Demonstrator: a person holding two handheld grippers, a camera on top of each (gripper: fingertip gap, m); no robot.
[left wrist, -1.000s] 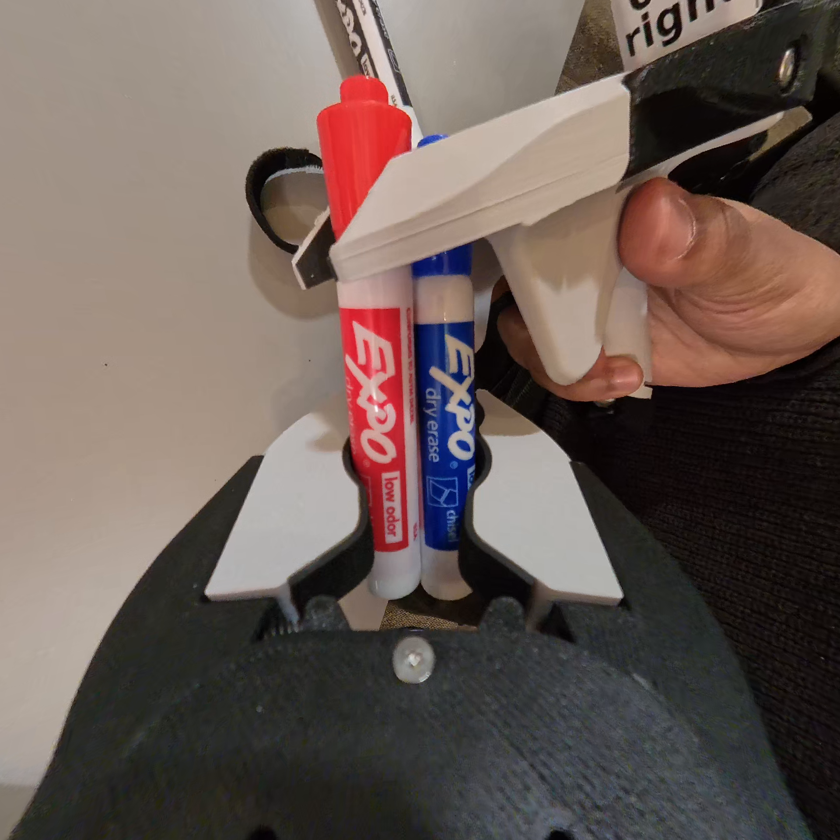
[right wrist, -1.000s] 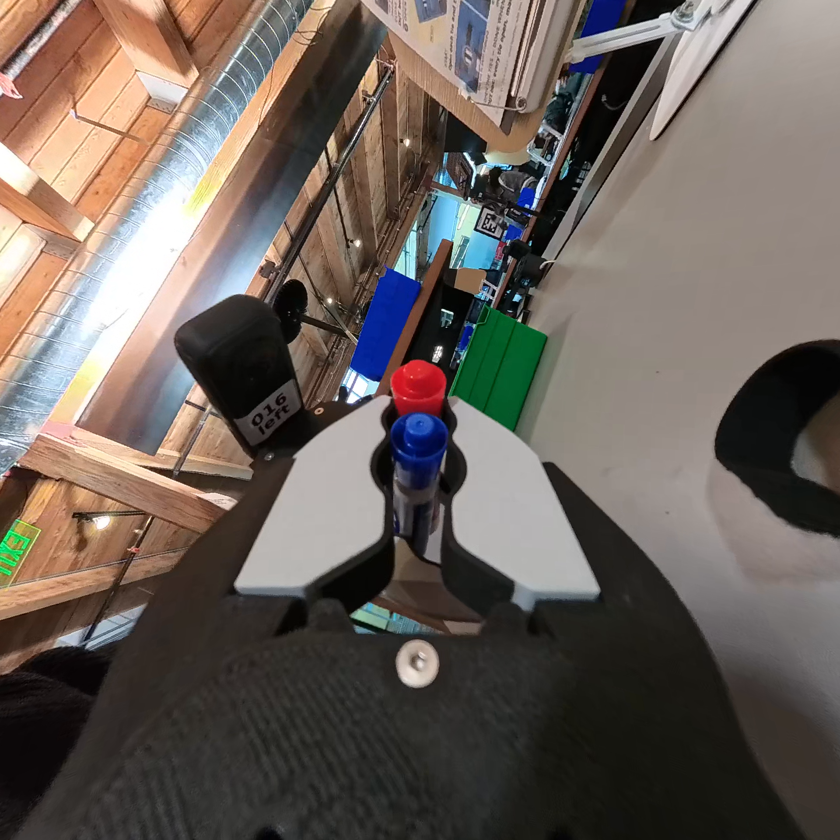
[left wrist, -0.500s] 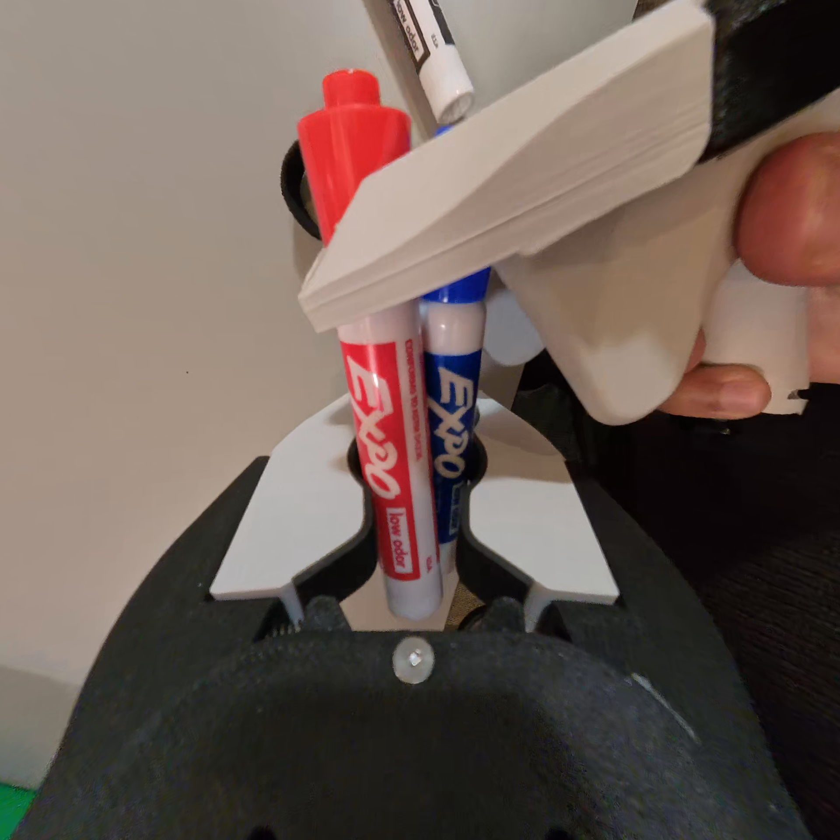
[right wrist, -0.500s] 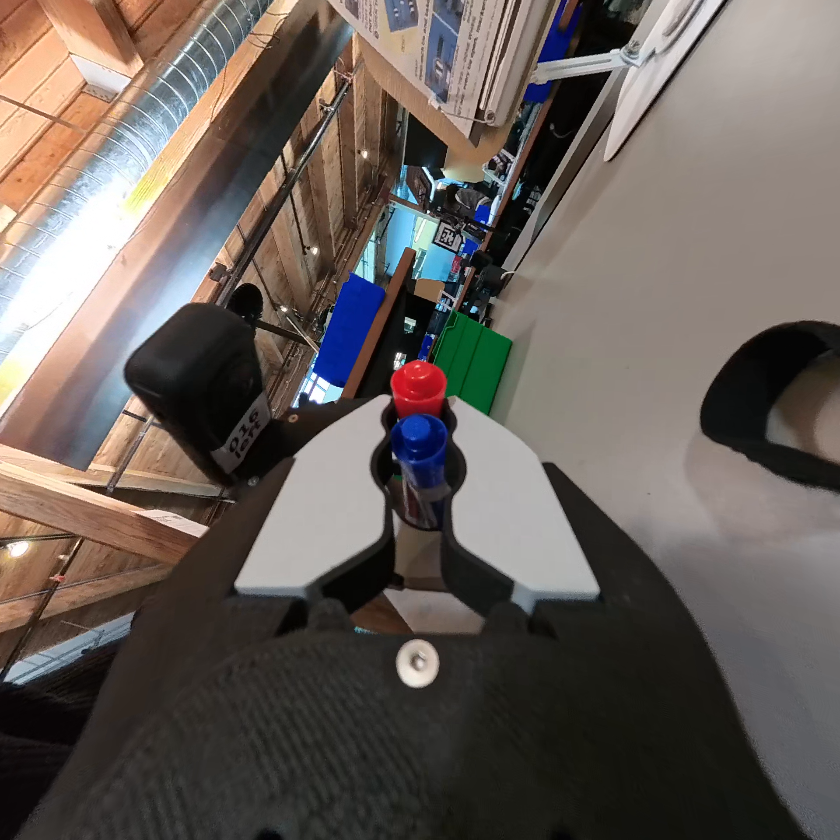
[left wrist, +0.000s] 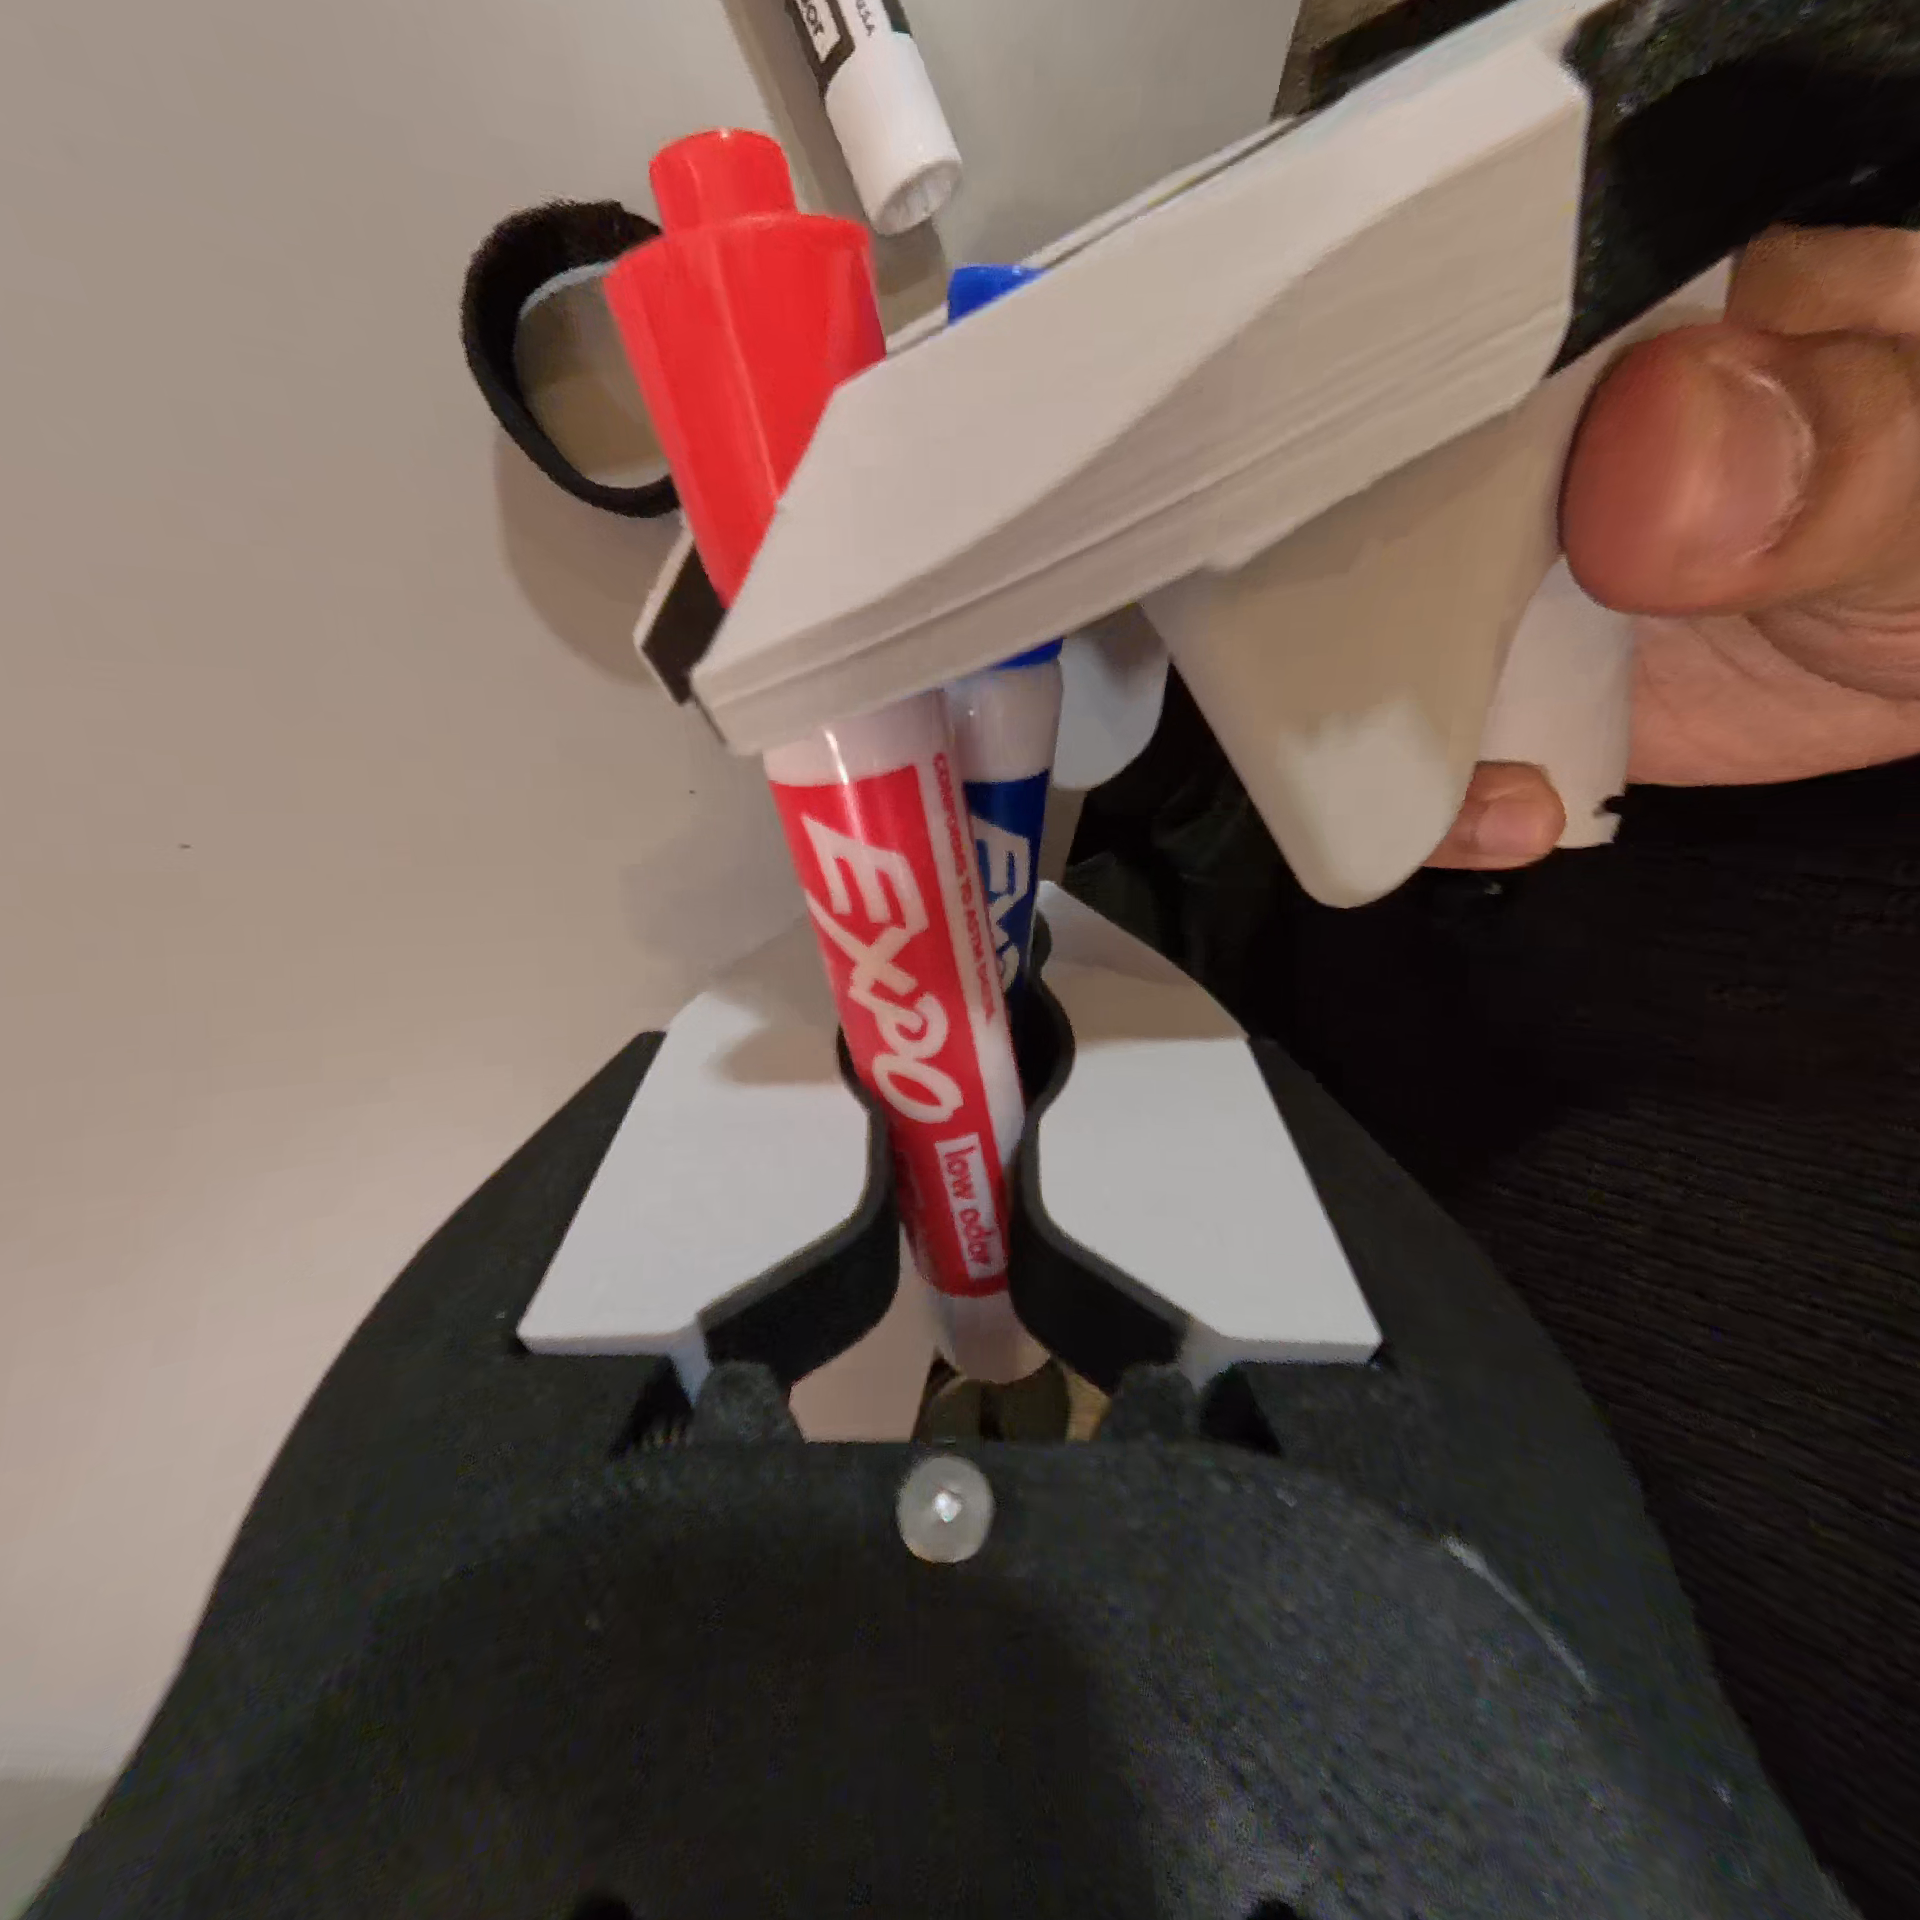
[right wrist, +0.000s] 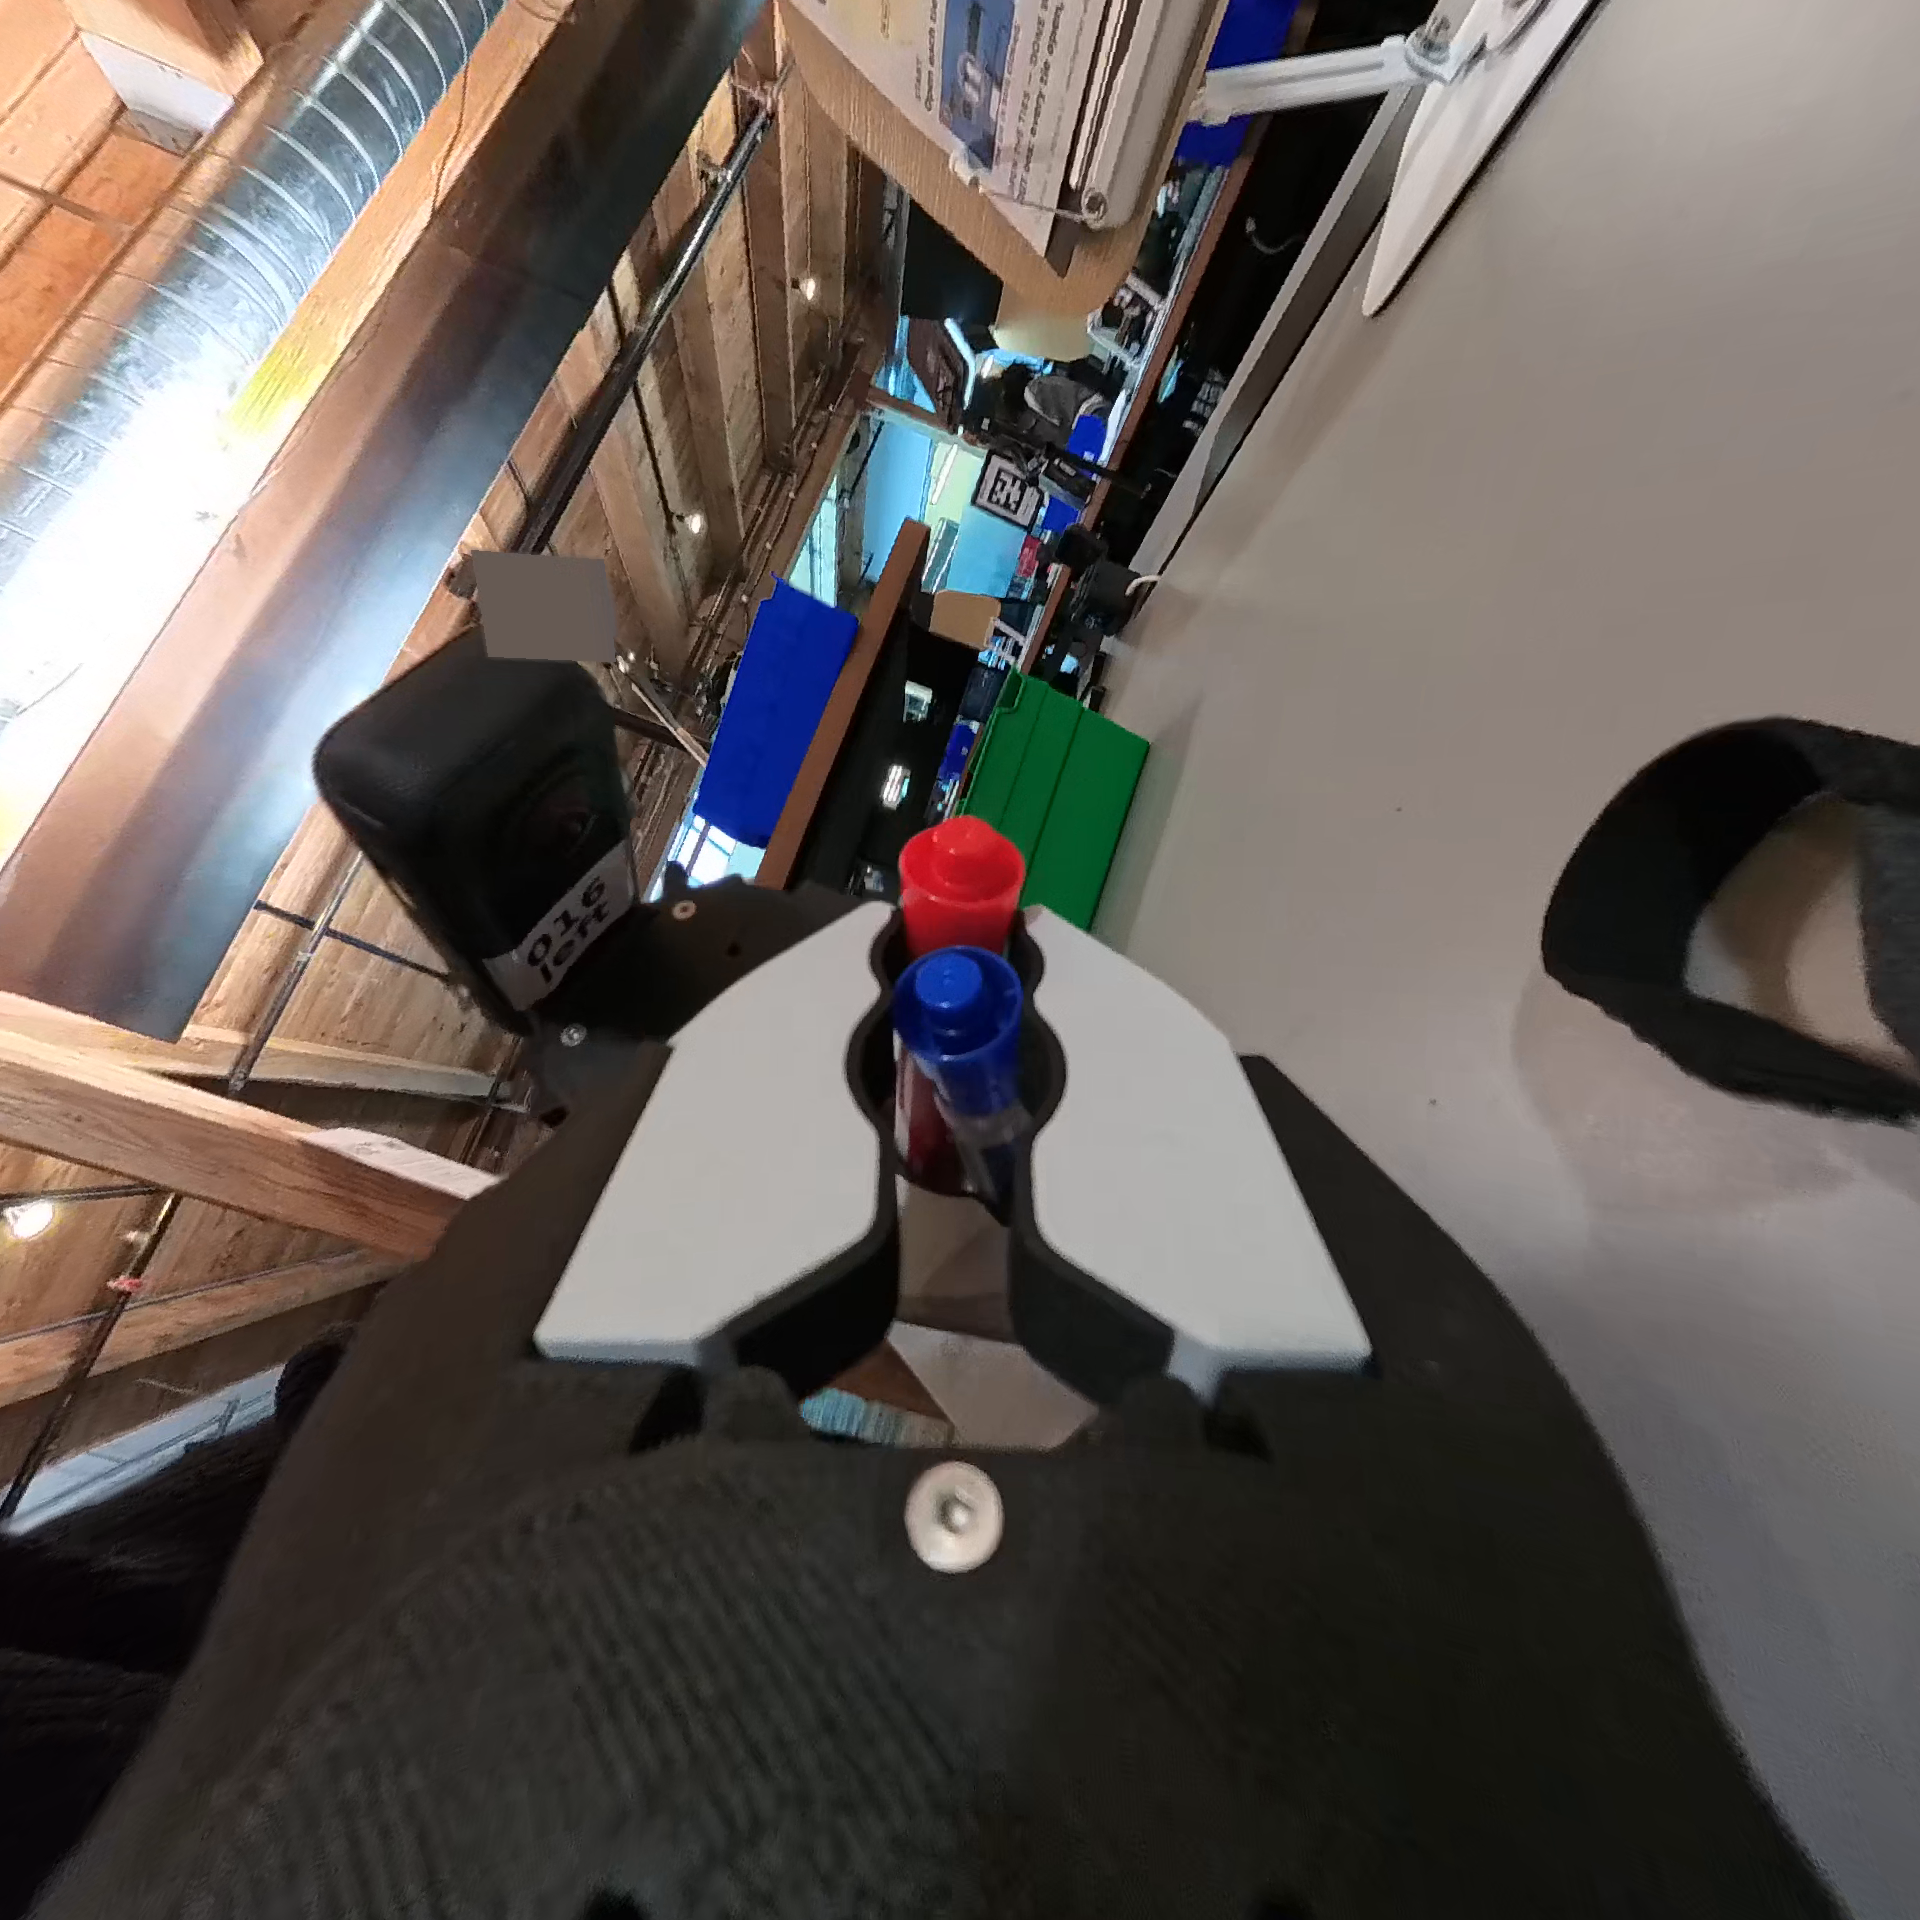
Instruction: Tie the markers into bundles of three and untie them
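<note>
Left wrist view shows my left gripper point(left wrist: 951, 1049) closed narrow around the lower barrels of two markers, the red marker point(left wrist: 904, 997) in front and the blue marker point(left wrist: 1003, 831) tucked just behind it. Both tilt a little to the left as they rise from the notch between the grey fingers. Across their upper ends my right gripper point(left wrist: 717, 665) comes in from the right and clamps the same pair just under the caps, with my right hand point(left wrist: 1725, 540) wrapped on its grey handle. Beyond the red cap a black strap loop point(left wrist: 540, 343) lies on the pale table point(left wrist: 260, 727), and the end of a third marker point(left wrist: 883, 135), white-barrelled, lies on the table above it, apart from the held pair.

From the right wrist view, the right gripper point(right wrist: 956, 997) is drawn in tight on the two capped ends, the blue marker point(right wrist: 956, 1013) nearer and the red marker point(right wrist: 961, 883) just beyond it. The camera block of the left gripper point(right wrist: 478, 821) sits to the left. The black strap loop point(right wrist: 1714, 914) rests on the table point(right wrist: 1558, 520) off to the right, well apart from the markers. Farther back the room shows green bins point(right wrist: 1049, 800), blue bins point(right wrist: 784, 707), wooden beams and a silver duct point(right wrist: 187, 343).
</note>
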